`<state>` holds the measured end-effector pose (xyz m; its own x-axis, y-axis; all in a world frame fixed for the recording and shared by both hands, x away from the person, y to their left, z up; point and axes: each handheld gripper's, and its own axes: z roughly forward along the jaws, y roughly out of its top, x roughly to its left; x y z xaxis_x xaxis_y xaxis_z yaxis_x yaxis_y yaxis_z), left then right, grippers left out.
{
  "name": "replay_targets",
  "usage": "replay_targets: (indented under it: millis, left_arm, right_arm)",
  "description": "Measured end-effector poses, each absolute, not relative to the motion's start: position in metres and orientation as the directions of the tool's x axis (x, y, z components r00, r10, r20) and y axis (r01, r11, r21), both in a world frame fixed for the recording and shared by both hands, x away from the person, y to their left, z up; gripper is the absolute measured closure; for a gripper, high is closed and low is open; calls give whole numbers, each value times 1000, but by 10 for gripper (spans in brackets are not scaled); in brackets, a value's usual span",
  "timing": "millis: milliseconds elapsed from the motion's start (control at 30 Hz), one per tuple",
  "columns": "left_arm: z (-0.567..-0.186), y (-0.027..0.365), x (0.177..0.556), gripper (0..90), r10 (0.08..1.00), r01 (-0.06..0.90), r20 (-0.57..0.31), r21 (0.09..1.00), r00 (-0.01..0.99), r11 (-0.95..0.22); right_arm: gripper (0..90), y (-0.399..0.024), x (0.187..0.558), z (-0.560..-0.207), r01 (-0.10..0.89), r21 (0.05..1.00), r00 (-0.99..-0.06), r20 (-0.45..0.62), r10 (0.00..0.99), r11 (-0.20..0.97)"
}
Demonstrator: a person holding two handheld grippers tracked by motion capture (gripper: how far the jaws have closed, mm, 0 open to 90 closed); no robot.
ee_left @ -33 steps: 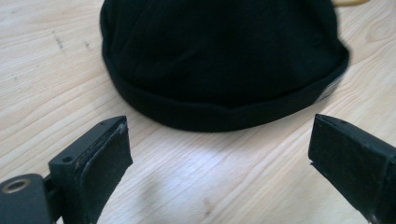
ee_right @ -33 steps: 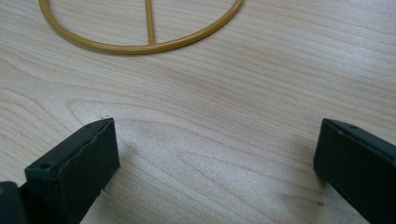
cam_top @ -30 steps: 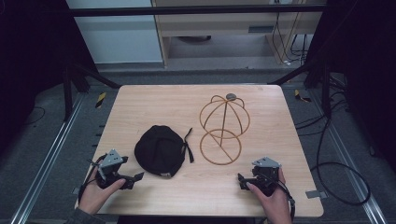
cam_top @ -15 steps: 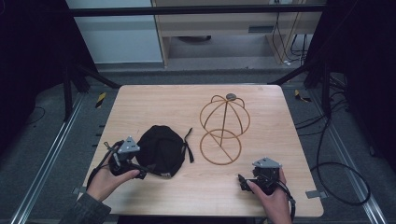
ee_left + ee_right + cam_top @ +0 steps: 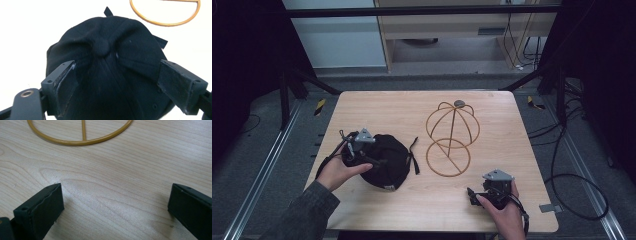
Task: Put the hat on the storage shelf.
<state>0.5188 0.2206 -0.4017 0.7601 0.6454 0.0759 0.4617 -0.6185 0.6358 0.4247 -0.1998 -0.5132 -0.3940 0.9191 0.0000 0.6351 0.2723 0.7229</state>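
Note:
A black cap (image 5: 392, 162) lies on the left half of the wooden table (image 5: 377, 107). My left gripper (image 5: 374, 161) has come over it from the left. In the left gripper view its jaws straddle the cap's crown (image 5: 107, 50) just below the top button. They have just been closing, and both pads now press into creased fabric. A golden wire hat frame (image 5: 452, 132) stands right of the cap. My right gripper (image 5: 472, 196) rests low on the table near the front right, open, with bare wood between its jaws (image 5: 115, 205).
The frame's base ring (image 5: 82, 137) lies just ahead of the right gripper and also beyond the cap (image 5: 165, 15). The cap's strap (image 5: 413, 156) points toward that ring. A cable (image 5: 572, 195) loops on the floor to the right of the table.
The left hand moved from the table's front left edge up and to the right onto the cap. Its jaws narrowed around the crown. The right hand stayed put.

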Motion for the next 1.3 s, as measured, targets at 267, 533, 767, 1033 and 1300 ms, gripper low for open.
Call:
replay_targets:
  millis: [267,533,767,1033,1300]
  left_arm:
    - [-397,209,535,255,632,469,52,624,773,-625]
    - [-398,209,544,398,640,488,48,604,767,-630]
    - [-406,209,549,524,621,499,12,584,783,-640]
    - [-411,206,549,677,589,477,17,570,808,-669]
    - [-404,211,544,727,593,468,20,594,805,-655]
  right_arm:
    - [4,-200,424,-513,633,724,-398,-1,917,276]
    - [4,-200,423,-513,633,723,-398,-2,917,276]
    - [4,-200,423,-513,633,723,-398,-2,917,276]
    - [4,-200,423,-513,633,723,-398,-2,917,276]
    - [4,-200,423,-513,633,723,-397,-2,918,275]
